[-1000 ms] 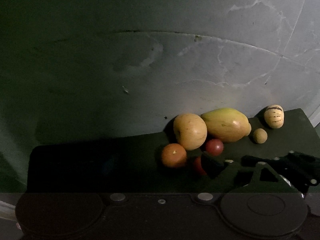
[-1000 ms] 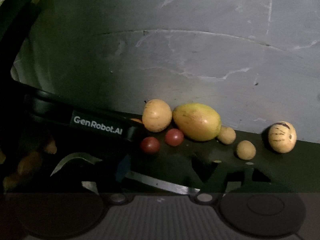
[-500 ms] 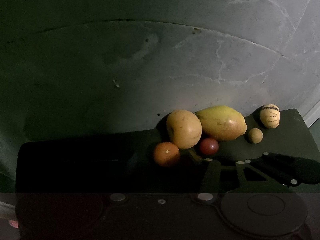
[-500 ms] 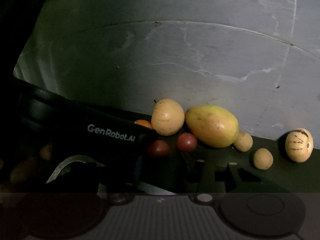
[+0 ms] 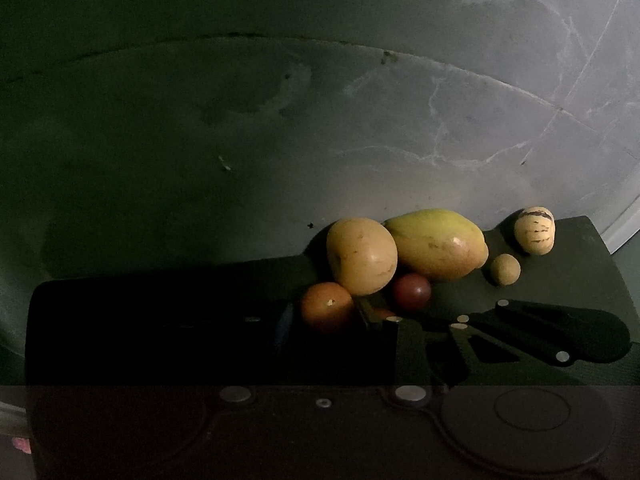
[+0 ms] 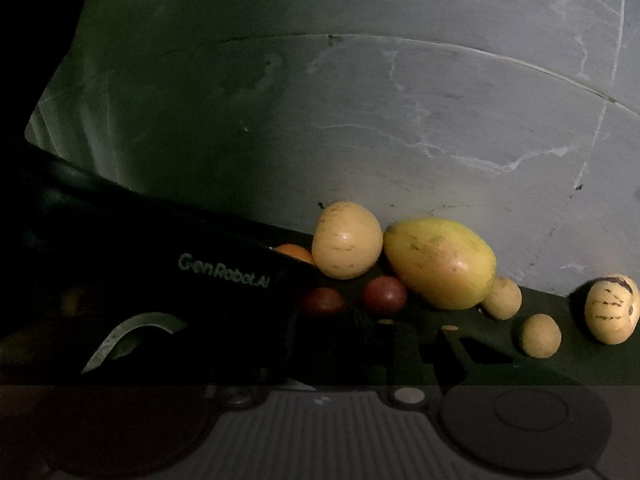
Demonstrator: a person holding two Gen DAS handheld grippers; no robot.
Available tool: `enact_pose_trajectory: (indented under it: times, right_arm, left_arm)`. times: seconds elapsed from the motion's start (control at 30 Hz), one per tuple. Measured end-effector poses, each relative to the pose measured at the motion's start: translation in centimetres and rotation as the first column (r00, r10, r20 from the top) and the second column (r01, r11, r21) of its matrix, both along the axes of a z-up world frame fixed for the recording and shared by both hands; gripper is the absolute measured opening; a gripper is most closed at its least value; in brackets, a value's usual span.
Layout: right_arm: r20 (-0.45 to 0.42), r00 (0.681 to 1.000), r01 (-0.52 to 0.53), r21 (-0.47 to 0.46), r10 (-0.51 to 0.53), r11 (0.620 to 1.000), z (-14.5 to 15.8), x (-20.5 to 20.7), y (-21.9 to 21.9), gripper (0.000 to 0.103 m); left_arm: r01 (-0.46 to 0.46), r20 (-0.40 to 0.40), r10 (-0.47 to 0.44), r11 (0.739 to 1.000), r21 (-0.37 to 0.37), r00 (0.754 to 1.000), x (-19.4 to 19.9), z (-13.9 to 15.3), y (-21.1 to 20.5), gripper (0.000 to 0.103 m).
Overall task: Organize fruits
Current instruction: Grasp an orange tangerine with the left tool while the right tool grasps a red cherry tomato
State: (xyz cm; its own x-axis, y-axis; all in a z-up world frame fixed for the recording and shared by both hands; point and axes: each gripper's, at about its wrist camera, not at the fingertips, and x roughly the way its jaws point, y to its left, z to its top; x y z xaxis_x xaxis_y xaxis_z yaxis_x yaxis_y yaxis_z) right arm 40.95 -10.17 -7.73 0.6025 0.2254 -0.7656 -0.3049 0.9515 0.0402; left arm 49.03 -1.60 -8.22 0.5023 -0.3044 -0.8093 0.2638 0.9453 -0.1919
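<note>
Fruits lie in a row on a dark mat (image 5: 580,264) against a grey wall. They are an orange (image 5: 328,307), a round yellow fruit (image 5: 362,256), a mango (image 5: 438,244), a dark red fruit (image 5: 411,292), a small tan fruit (image 5: 505,269) and a striped melon (image 5: 535,230). My left gripper (image 5: 340,322) is open, low on the mat, with the orange just ahead between its fingers. The right wrist view shows a second red fruit (image 6: 322,300) at the left gripper (image 6: 296,280) tip. My right gripper (image 6: 344,332) looks open in deep shadow, short of the red fruits.
A second small tan fruit (image 6: 501,298) sits by the mango (image 6: 440,264). The wall (image 5: 360,140) rises right behind the fruits. The mat's right edge (image 5: 612,248) ends near the striped melon. The right gripper's dark fingers (image 5: 560,332) lie in front of the small tan fruit.
Both grippers have moved closer to the fruit row. In the right wrist view the fruits have grown and slid right. The left gripper now covers more of the orange there.
</note>
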Motion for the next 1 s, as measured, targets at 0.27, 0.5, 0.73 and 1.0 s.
enact_pose_trajectory:
  times: [0.27,0.5,0.73,1.0]
  right_arm:
    - [0.003,1.0,-0.003,0.005,0.003,1.0,-0.3,-0.3,-1.0,0.027]
    - [0.013,1.0,0.01,0.01,-0.01,1.0,0.5,-1.4,-1.7,0.027]
    - [0.03,0.999,0.026,0.009,-0.026,1.0,1.5,-2.3,-2.3,0.027]
    - [0.056,0.997,0.049,0.007,-0.05,0.999,3.8,-3.3,-2.2,0.027]
  left_arm:
    - [-0.011,-0.002,0.011,1.0,0.006,1.0,-0.2,-0.1,-0.3,0.032]
    - [-0.023,0.007,0.023,1.0,-0.002,1.0,-1.1,0.0,-0.1,0.031]
    - [-0.031,0.028,0.031,0.999,-0.012,0.999,-2.4,0.7,0.1,0.031]
    - [-0.019,0.044,0.02,1.0,-0.021,0.999,-4.2,1.6,0.4,0.031]
